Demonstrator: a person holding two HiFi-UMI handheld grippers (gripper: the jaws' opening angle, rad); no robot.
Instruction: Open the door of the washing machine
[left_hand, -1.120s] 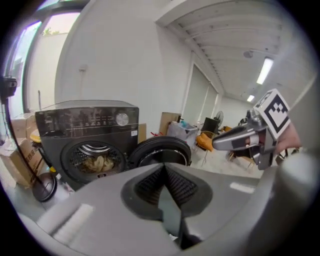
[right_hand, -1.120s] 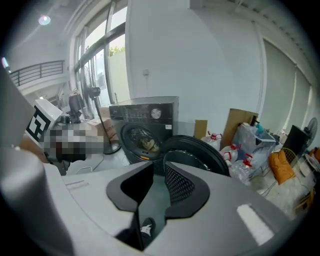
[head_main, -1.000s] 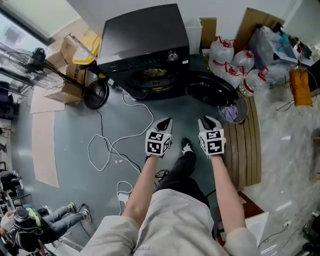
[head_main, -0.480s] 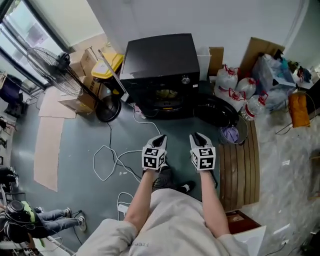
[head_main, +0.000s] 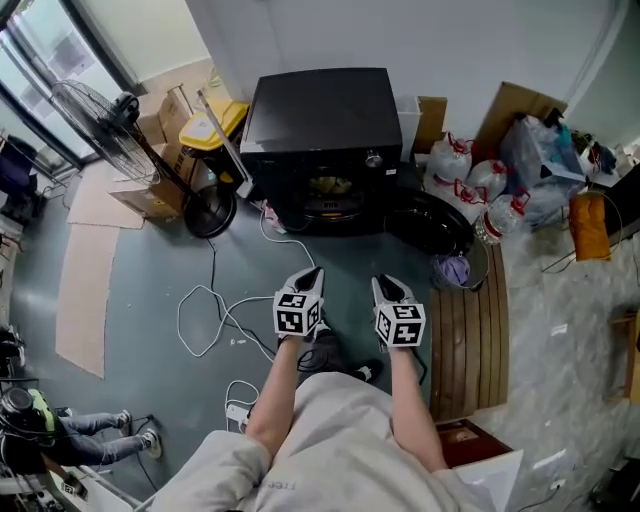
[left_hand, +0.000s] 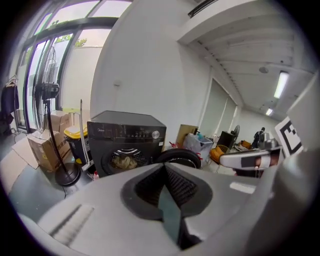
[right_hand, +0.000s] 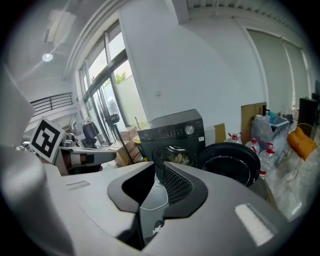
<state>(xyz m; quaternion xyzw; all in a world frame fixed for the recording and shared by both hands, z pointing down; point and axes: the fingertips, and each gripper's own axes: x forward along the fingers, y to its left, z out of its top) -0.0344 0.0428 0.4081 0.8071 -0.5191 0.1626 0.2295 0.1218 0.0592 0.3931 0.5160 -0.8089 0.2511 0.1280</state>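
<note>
Black washing machine (head_main: 320, 110), door (head_main: 432, 224) swung open (laundry (head_main: 331, 185) inside).

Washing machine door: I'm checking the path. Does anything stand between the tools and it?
Nothing upright. Bare floor separates the right tool, its jaws closing on nothing, from the door, already open. A white cable lies on the floor ahead of the left tool.

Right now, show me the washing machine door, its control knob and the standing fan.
washing machine door (head_main: 430, 224), head view, on its dark round window, swung open.
control knob (head_main: 373, 158), head view, on the knob's face.
standing fan (head_main: 96, 135), head view, on the wire cage.
</note>
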